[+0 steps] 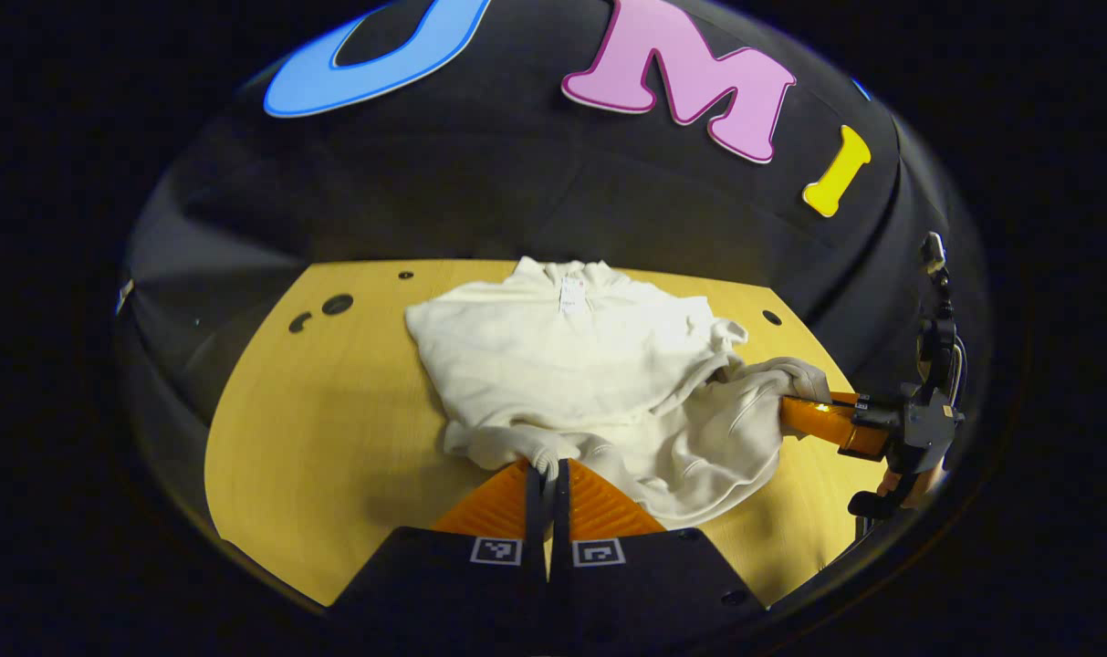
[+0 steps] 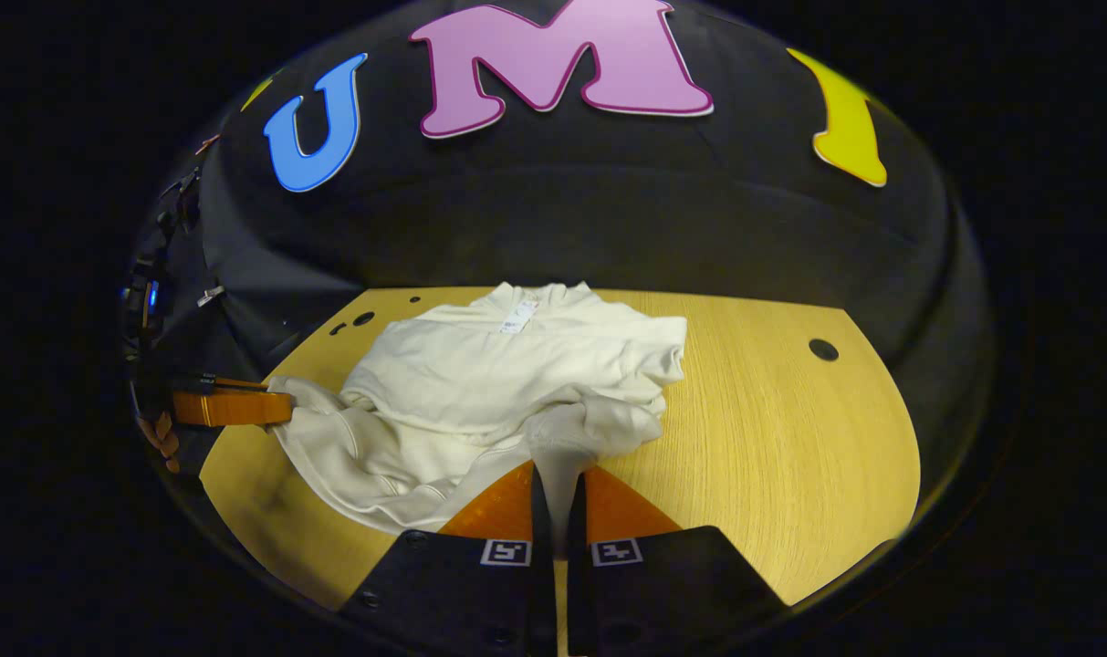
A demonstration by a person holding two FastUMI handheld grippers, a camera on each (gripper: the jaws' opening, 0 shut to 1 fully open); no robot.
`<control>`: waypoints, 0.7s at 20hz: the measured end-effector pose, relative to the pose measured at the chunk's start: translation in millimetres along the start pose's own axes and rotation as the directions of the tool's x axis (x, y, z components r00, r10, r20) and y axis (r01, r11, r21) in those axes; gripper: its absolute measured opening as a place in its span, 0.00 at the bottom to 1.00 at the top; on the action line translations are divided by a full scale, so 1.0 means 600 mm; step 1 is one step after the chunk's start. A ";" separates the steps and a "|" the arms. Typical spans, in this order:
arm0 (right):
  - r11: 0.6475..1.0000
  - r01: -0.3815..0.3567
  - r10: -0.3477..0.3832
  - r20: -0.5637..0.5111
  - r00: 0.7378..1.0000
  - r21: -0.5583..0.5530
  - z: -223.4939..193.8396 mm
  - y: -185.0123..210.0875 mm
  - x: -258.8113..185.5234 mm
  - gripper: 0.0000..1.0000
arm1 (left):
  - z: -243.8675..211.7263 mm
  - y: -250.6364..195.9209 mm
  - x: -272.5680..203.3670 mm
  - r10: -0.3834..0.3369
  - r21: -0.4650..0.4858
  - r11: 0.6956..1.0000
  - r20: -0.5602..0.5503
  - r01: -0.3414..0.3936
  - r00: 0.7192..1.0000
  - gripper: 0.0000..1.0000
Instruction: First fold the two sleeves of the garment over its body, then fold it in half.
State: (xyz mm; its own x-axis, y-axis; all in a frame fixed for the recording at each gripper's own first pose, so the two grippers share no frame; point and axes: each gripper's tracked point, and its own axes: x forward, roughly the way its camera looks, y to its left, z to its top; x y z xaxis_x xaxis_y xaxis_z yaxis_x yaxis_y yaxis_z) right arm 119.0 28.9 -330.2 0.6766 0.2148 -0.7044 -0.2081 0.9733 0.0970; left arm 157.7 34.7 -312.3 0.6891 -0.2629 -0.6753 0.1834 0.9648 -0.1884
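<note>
Judging from how the cream garment (image 1: 571, 365) lies bunched on the wooden table (image 1: 316, 429), we reckon we're at the half-fold: the sleeves seem to be already tucked over the body, and both grippers have cloth pinched at the near edge. In the left gripper view the left gripper (image 1: 548, 474) has its fingers squeezed together on a ribbed bit of hem, and off to the side the right gripper (image 1: 813, 415) bites into a gathered fold. The right gripper view shows the same thing from the other hand, with a tongue of cloth clamped between its fingers. Next move, we think, needs both hands lifting together and carrying that near edge toward the collar (image 2: 535, 297) at the far side, keeping the two corners level so the fold doesn't go crooked. Honestly hard to say where each sleeve sits under the rumpled layers, and the hem between the two grippers is buried in folds.
</note>
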 end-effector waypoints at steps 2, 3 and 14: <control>0.999 -0.001 0.002 0.034 0.999 -0.036 0.046 -0.001 0.019 0.09 | 0.041 0.003 0.002 0.008 0.033 0.999 0.038 -0.010 0.999 0.06; 0.999 -0.001 0.004 0.054 0.999 -0.052 0.067 -0.001 0.029 0.09 | 0.062 0.007 0.010 0.007 0.046 0.999 0.052 -0.010 0.999 0.06; 0.984 0.106 -0.080 0.176 0.981 -0.141 0.246 -0.039 0.159 0.09 | 0.245 0.068 0.117 0.050 0.081 0.995 0.170 -0.065 0.984 0.06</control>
State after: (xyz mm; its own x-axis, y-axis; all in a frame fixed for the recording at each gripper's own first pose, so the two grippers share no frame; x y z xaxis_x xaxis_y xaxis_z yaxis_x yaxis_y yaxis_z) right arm 293.0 38.4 -295.9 0.8047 0.1470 -0.5752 -0.2330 0.9693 -0.0783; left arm 316.3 56.4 -262.5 0.8068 -0.2093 -0.5525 0.1943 0.9771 -0.0863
